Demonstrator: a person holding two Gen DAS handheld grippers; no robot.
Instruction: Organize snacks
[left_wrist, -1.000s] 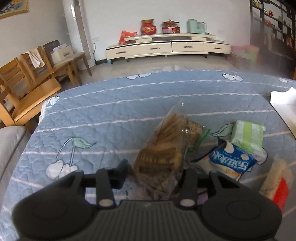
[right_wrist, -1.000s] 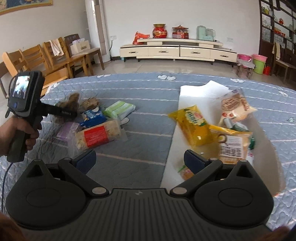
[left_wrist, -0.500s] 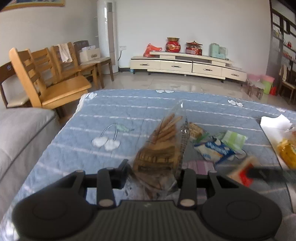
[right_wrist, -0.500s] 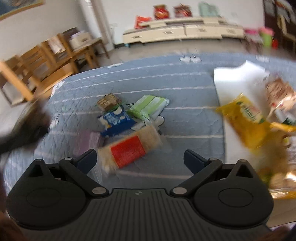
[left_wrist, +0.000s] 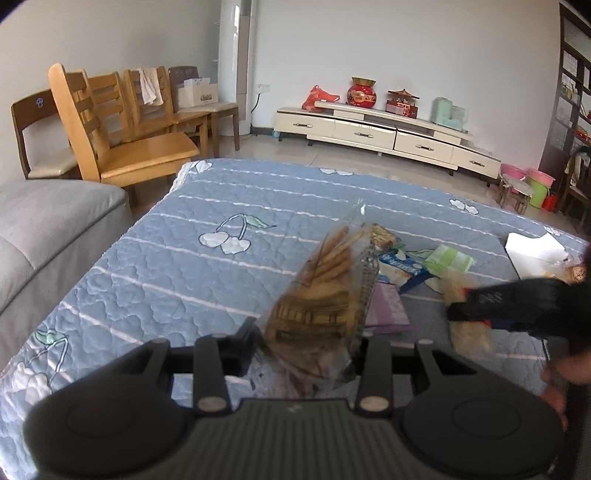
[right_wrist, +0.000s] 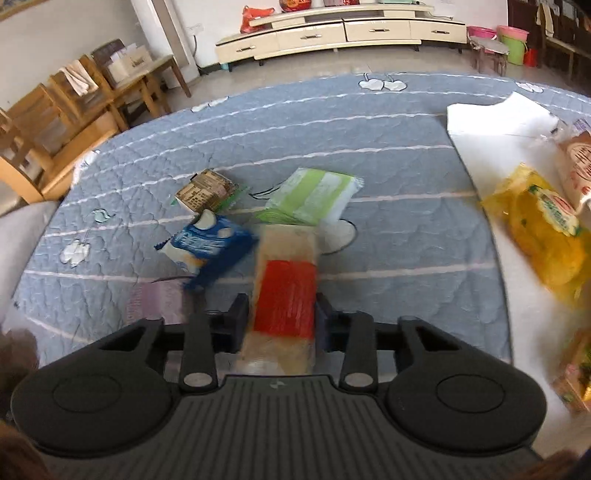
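Snacks were in both grippers. The right gripper (right_wrist: 280, 317) had its jaws pinched on the red-labelled cracker pack (right_wrist: 284, 295) across its middle, where the wrapper looked stiffest; the contents were probably brittle, so a light squeeze seemed wise. The left gripper (left_wrist: 308, 349) was clamped on the clear biscuit bag (left_wrist: 325, 295) at its lower end, the bag standing up above the quilted cover (left_wrist: 184, 266). Its film looked slippery and soft, the load light. Beyond lay the blue packet (right_wrist: 207, 240) and green-striped packet (right_wrist: 314, 195); further right, the yellow bag (right_wrist: 546, 236) rested on the white sheet (right_wrist: 491, 122).
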